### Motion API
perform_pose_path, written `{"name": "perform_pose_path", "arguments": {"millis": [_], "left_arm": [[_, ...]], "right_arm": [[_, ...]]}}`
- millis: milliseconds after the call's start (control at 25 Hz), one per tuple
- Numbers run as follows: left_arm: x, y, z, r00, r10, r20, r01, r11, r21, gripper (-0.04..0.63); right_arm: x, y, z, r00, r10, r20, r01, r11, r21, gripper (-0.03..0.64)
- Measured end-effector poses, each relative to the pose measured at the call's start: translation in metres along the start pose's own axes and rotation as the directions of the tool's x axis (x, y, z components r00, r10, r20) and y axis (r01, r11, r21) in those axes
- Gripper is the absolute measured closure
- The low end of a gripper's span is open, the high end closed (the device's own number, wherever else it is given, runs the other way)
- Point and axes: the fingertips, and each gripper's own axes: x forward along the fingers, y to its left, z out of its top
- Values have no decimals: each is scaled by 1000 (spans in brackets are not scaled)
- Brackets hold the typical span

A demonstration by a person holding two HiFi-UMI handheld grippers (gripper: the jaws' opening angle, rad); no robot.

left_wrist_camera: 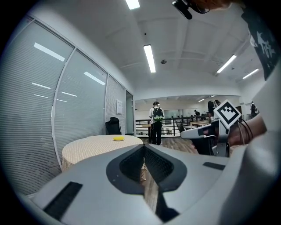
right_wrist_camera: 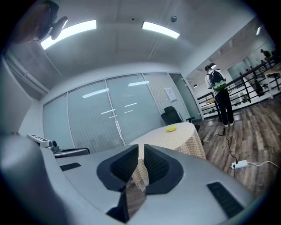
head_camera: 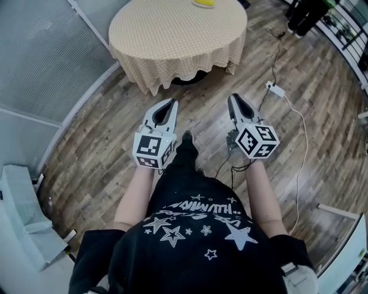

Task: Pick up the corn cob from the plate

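Lying on table (head_camera: 172, 34): yellow plate (head_camera: 204, 3), contents unclear | left hand-held gripper (head_camera: 171, 102) jaws together, empty | right hand-held gripper (head_camera: 233, 97) same

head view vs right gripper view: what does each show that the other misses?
Head view only: the person's forearms and black star-print shirt. Right gripper view only: ceiling lights and an office chair. Both: the round table with a small yellow item on it, the power strip on the wood floor, plus the left gripper and right gripper, jaws together.
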Motion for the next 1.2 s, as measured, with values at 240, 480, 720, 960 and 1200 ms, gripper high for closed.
{"name": "perform_pose_path", "arguments": {"millis": [240, 480, 720, 960, 1200], "left_arm": [[37, 15, -4, 1000, -16, 5, 16, 1000, -11, 586], [95, 36, 0, 999, -52, 17, 52, 998, -24, 586], [163, 69, 4, 997, -68, 20, 69, 996, -51, 586], [214, 99, 11, 996, -86, 21, 87, 994, -59, 586], [256, 135, 12, 996, -84, 20, 85, 994, -72, 586]], "right_arm": [[21, -25, 2, 999, -34, -5, 34, 999, 13, 565], [58, -52, 17, 998, -54, -13, 54, 999, -9, 565], [110, -91, 41, 996, -87, -25, 86, 996, -22, 565], [162, -112, 64, 996, -88, -19, 87, 996, -35, 565], [213, -131, 76, 995, -98, -29, 97, 995, -33, 565]]}}
